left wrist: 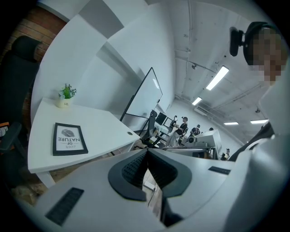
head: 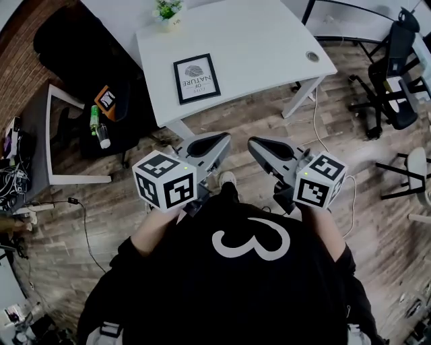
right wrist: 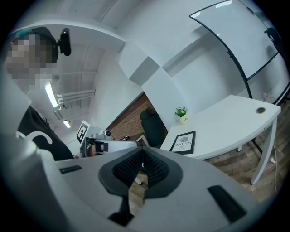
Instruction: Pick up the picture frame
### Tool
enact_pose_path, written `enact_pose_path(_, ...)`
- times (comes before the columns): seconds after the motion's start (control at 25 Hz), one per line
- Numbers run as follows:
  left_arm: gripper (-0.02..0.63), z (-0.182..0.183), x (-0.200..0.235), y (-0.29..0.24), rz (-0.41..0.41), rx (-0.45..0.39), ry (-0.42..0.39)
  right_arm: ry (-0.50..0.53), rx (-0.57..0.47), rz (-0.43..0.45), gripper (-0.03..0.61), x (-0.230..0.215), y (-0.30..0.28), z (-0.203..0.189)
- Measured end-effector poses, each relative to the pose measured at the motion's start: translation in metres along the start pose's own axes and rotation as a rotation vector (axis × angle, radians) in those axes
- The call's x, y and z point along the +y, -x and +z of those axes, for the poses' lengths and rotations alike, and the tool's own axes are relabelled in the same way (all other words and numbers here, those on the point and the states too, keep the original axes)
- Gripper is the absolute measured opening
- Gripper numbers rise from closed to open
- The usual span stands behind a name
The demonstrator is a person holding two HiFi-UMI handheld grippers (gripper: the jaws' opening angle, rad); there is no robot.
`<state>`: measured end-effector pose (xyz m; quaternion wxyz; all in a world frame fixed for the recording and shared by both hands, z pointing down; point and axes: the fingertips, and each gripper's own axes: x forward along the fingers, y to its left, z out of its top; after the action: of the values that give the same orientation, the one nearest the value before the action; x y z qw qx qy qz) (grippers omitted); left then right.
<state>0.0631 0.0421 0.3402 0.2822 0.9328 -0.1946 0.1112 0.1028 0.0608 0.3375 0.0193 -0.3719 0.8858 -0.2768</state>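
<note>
The picture frame (head: 196,78) lies flat on the white table (head: 269,40) near its front-left edge, with a potted plant (head: 168,13) behind it. The left gripper (head: 224,138) and right gripper (head: 254,143) hang over the wooden floor (head: 121,222), short of the table, jaws closed on nothing. A black chair (head: 74,47) stands beside the table's left end.

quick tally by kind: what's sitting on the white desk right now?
picture frame: 1
potted plant: 1
cable grommet: 1
Total: 3
</note>
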Motion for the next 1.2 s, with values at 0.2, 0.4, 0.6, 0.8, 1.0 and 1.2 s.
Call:
enact_pose_path(0.2,0.017,0.023,0.043,-0.009,0.017,-0.012,0.02,-0.014,0.011,0.015,0.025,-0.028,-0.035,0.022)
enact_pose_path(0.4,0.017,0.05,0.085,-0.015,0.04,-0.044,0.035,-0.005,0.039,0.011,0.025,-0.059,-0.071,0.041)
enact_pose_path(0.6,0.017,0.069,0.129,-0.013,0.07,-0.069,0.057,-0.025,0.042,0.024,0.025,-0.081,-0.107,0.059)
enact_pose_path(0.8,0.017,0.087,0.161,-0.011,0.091,-0.078,0.049,-0.015,0.045,0.024,0.025,-0.095,-0.131,0.073)
enact_pose_path(1.0,0.017,0.094,0.177,-0.004,0.113,-0.087,0.051,-0.021,0.048,0.014,0.025,-0.104,-0.141,0.079)
enact_pose_path(1.2,0.017,0.094,0.195,0.002,0.15,-0.099,0.086,-0.02,0.071,0.002,0.026,-0.11,-0.149,0.078)
